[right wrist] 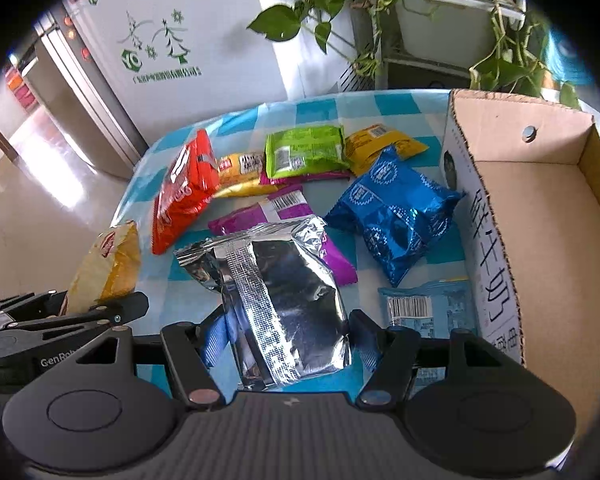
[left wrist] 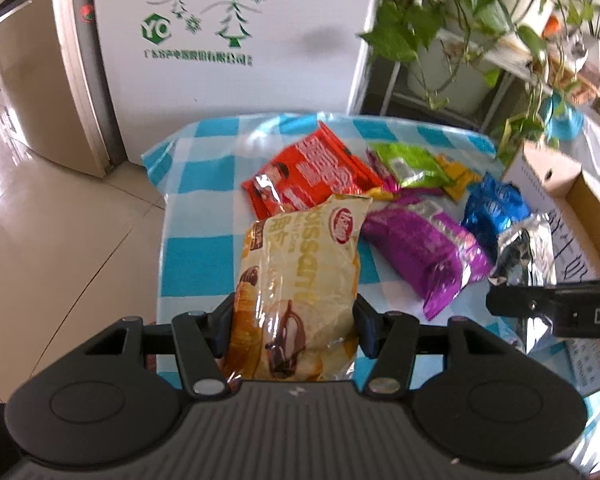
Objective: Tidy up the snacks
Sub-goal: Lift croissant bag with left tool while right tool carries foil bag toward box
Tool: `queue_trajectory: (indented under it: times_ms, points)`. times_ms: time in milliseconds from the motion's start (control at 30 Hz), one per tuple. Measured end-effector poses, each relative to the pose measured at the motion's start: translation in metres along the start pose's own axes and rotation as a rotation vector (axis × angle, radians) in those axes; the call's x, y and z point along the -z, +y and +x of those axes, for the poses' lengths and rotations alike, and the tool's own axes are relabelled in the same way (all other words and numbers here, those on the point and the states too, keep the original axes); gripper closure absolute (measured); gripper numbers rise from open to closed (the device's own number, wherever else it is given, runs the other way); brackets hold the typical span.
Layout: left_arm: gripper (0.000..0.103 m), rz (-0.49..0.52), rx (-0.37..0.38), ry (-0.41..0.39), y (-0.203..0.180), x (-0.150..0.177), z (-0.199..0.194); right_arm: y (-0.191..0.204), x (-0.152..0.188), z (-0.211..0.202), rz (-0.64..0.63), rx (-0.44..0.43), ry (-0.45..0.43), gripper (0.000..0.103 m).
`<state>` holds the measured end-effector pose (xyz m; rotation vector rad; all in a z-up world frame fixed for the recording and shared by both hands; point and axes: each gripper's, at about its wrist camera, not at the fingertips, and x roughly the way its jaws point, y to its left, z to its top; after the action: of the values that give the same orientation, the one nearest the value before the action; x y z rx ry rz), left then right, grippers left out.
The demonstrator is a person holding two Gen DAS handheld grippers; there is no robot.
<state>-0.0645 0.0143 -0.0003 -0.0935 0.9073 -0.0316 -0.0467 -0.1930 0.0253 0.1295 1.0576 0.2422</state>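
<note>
Left gripper [left wrist: 294, 326] tilts steeply down, clamped on the croissant pack [left wrist: 296, 280], which is lifted over the tabletop [left wrist: 196, 216] near edge. Right gripper [right wrist: 288, 338] is pitched down too, pinching the silver pouch [right wrist: 280, 292] just left of the cardboard box [right wrist: 540, 208]. Red [right wrist: 182, 192], green [right wrist: 306, 152], purple [left wrist: 420, 248] and blue packs [right wrist: 392, 216] lie on the checkered cloth.

Left gripper [left wrist: 294, 326], right gripper [right wrist: 286, 340]: matte black plastic, ribbed centre plate, round side discs, silver pivot screws, white lettering.
</note>
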Motion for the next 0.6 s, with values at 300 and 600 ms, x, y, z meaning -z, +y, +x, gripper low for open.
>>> queue_trajectory:
  times_ms: [300, 600]
  points:
    - [0.046, -0.014, 0.001, -0.061, -0.004, 0.000, -0.027, 0.003, 0.001, -0.033, 0.004, -0.049, -0.070, 0.033]
    - [0.046, -0.029, 0.002, -0.084, -0.018, 0.004, -0.045, -0.004, 0.002, -0.062, 0.023, -0.064, -0.139, 0.033]
